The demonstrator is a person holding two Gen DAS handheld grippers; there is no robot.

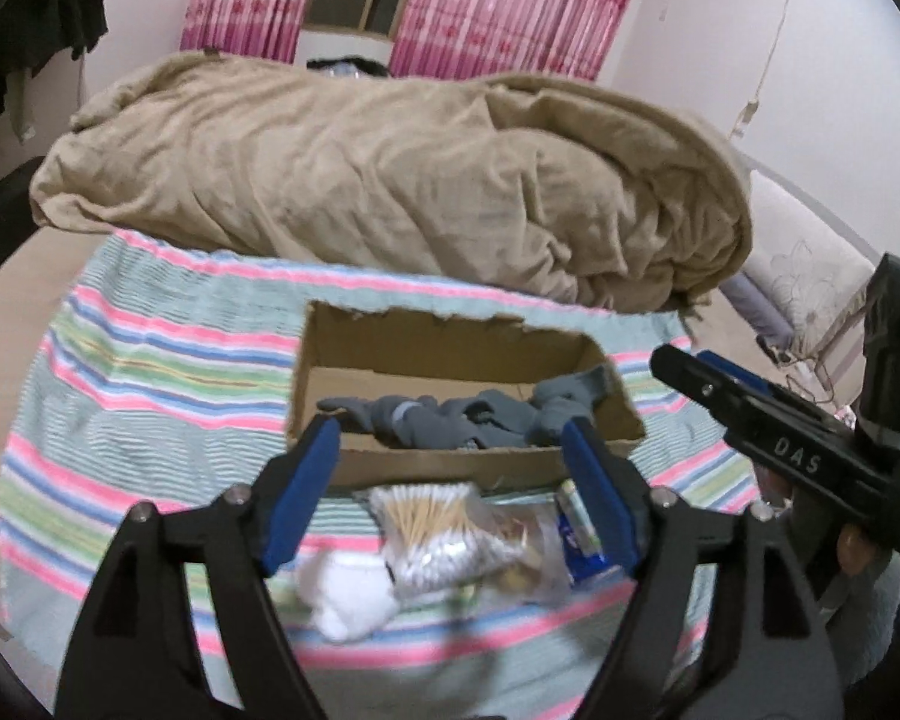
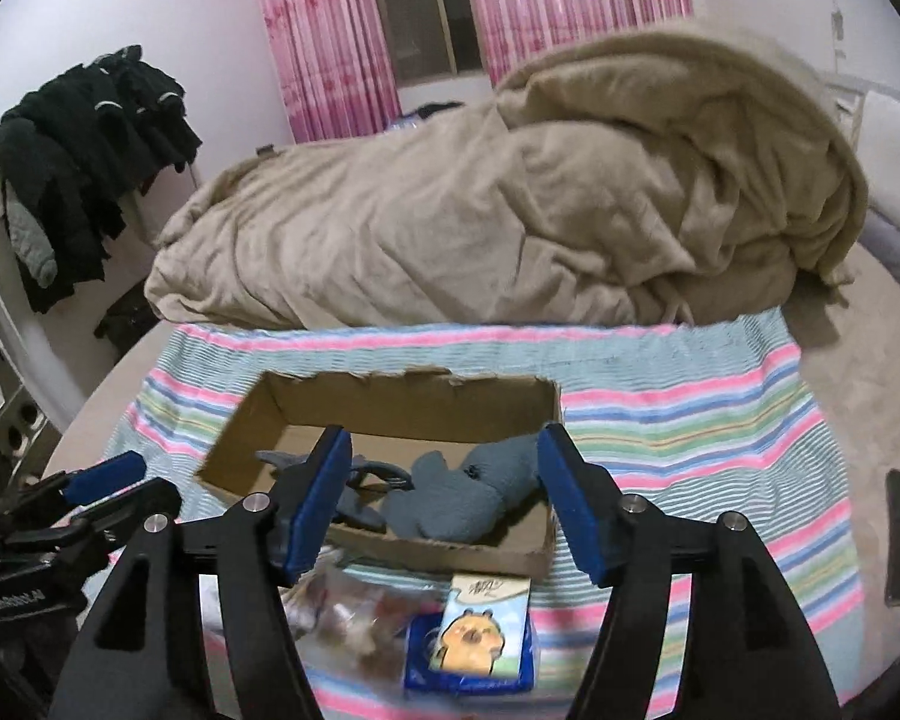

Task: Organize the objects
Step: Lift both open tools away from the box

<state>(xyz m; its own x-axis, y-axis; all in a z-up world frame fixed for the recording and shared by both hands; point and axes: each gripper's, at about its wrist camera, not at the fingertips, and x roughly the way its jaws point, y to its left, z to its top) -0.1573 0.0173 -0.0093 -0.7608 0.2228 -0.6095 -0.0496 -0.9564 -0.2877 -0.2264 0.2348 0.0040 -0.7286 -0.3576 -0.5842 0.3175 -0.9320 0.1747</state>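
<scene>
Striped cloth (image 2: pixel 690 420) under cardboard box (image 2: pixel 390 408), beige blanket (image 2: pixel 510 228) behind.

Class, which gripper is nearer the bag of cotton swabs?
Left. The left gripper hangs open right over the cotton swabs; the right gripper is off to their right.

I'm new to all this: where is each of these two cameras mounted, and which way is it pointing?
Left wrist view: sits on the left gripper, looking forward over the open brown cardboard box toward the beige blanket; its own blue-padded fingers show, with the right gripper at the right edge.
Right wrist view: sits on the right gripper, facing the same way; the left gripper shows at the left edge.
Shared: box, grey socks inside, blanket, striped cloth, pink curtains.
</scene>
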